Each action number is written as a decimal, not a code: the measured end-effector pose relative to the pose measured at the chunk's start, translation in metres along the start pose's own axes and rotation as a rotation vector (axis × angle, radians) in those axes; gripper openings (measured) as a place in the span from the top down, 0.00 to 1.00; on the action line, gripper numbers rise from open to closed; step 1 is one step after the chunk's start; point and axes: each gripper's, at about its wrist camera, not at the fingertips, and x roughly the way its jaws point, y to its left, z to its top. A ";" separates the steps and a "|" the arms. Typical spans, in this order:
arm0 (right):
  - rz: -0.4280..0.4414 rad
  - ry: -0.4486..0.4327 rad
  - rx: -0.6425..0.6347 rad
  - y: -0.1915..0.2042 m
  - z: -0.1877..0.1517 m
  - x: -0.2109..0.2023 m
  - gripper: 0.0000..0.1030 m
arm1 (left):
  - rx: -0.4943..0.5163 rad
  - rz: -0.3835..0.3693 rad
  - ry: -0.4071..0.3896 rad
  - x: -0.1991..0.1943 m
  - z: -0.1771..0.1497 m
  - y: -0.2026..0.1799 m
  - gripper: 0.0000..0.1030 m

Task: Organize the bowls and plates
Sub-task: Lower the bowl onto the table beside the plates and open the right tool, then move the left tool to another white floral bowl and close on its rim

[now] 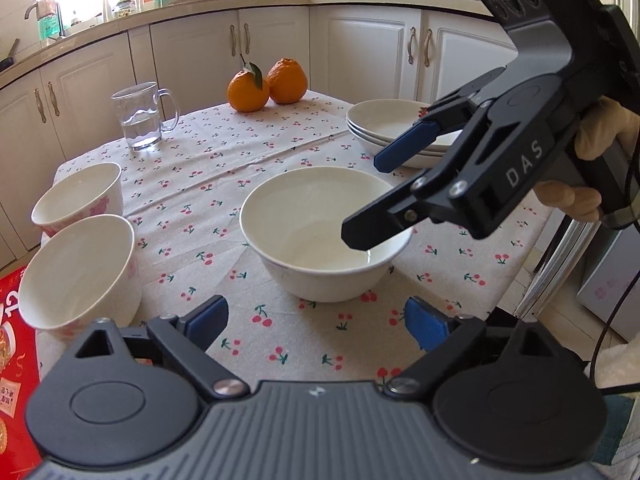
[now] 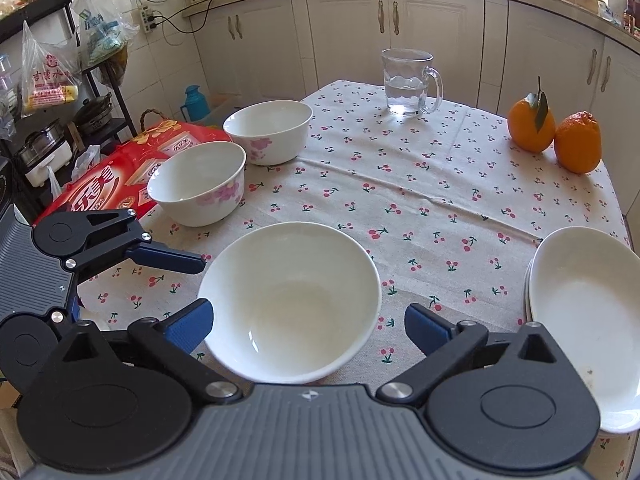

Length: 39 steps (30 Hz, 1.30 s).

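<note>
Left gripper (image 1: 316,322): spread wide at the bottom of your left view, empty, above the cherry-print tablecloth (image 1: 248,148).
Two white bowls with pink flowers (image 2: 197,183): at centre left of the right view, side by side near the cloth's edge, both empty, apart from the plain bowl.
Plain white ceramic bowl (image 2: 289,302): centre of both views, upright, empty.
Right gripper (image 2: 308,326): fingers spread either side of that bowl's near rim, gripping nothing; in the left view one black finger reaches over its right rim.
Step in hand: probably grasping the plain bowl to nest it with the others. Seat one finger inside the wall and one outside, close squarely, then lift level.
Clear glass mug (image 2: 408,82): upper centre, partly filled with water; steer clear.
Stack of shallow white plates (image 2: 584,300): right edge, top plate empty.
</note>
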 end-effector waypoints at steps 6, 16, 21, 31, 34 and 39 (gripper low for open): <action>-0.025 -0.014 -0.009 0.009 0.001 -0.006 0.00 | -0.025 0.040 -0.025 -0.028 -0.007 0.004 0.05; -0.064 -0.066 -0.027 0.034 0.005 -0.014 0.00 | -0.054 0.198 -0.069 -0.067 -0.009 0.027 0.04; -0.078 -0.068 -0.085 0.057 0.012 -0.010 0.00 | -0.097 0.265 -0.091 -0.075 -0.007 0.051 0.04; -0.069 -0.067 -0.186 0.091 0.031 0.018 0.00 | -0.197 0.329 -0.108 -0.073 0.006 0.107 0.05; -0.054 -0.062 -0.203 0.097 0.038 0.031 0.00 | -0.204 0.330 -0.087 -0.062 0.011 0.122 0.05; -0.034 -0.060 -0.219 0.107 0.048 0.053 0.00 | -0.222 0.307 -0.036 -0.040 0.017 0.143 0.05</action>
